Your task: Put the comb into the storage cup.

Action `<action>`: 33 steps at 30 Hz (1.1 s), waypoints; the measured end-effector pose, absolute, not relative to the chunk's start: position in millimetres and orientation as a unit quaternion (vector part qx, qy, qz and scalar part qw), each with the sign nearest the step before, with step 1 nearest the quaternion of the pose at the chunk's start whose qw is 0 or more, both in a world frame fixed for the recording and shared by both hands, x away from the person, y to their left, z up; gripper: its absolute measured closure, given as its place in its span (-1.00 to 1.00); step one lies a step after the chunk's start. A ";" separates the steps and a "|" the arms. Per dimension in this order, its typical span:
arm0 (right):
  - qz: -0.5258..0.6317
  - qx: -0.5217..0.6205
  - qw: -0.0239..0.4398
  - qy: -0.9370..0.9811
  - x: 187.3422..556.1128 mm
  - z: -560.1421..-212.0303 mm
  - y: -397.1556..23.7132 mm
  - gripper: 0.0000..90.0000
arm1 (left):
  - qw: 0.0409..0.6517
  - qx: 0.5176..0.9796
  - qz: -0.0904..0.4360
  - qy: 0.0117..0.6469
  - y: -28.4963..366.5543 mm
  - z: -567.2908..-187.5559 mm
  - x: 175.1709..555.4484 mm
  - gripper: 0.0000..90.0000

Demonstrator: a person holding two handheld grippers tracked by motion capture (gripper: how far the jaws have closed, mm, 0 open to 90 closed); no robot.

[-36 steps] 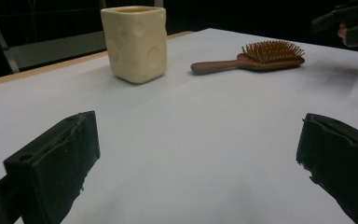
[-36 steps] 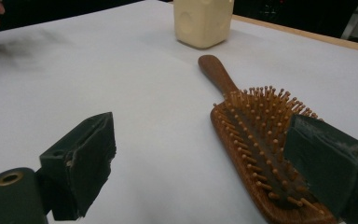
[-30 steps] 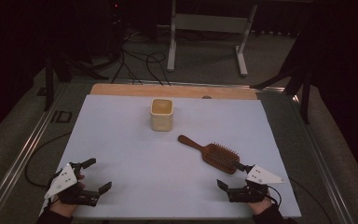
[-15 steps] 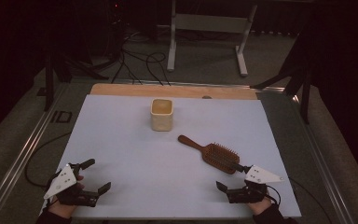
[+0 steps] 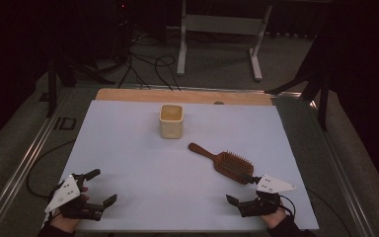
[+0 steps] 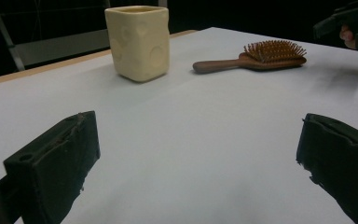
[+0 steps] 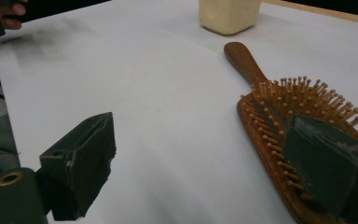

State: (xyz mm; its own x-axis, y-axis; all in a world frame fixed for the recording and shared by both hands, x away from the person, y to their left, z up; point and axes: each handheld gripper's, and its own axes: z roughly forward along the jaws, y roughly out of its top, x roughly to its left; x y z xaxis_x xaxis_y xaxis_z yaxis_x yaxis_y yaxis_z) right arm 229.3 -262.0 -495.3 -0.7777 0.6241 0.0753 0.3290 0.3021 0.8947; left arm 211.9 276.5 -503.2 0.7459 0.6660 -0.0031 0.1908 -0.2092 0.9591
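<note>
Brush [image 5: 223,160] lies untouched on the table [image 5: 138,163], its bristled head just ahead of the right gripper [image 5: 241,189], whose jaws gape empty; long axis runs away from that gripper, handle toward the cup [image 5: 171,121]; left gripper [image 5: 101,187] gapes too, well apart; grasping remains undone.

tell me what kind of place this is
Probably a lab or recording studio, not a home: a white-covered table in a dark room, loose cables on the floor, and a metal stand behind it.
</note>
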 end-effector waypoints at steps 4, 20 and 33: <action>0.513 0.294 0.139 0.795 227.8 -491.4 -260.8 -0.80 | 0.560 0.748 0.211 0.287 276.1 -503.1 211.8 -1.00; 0.513 0.287 0.128 0.799 224.9 -466.8 -255.3 -0.80 | 0.562 0.748 0.208 0.285 275.0 -501.8 210.8 -1.00; 0.506 0.262 0.143 0.809 230.0 -429.1 -251.0 -0.80 | 0.564 0.748 0.205 0.285 274.8 -502.0 211.3 -1.00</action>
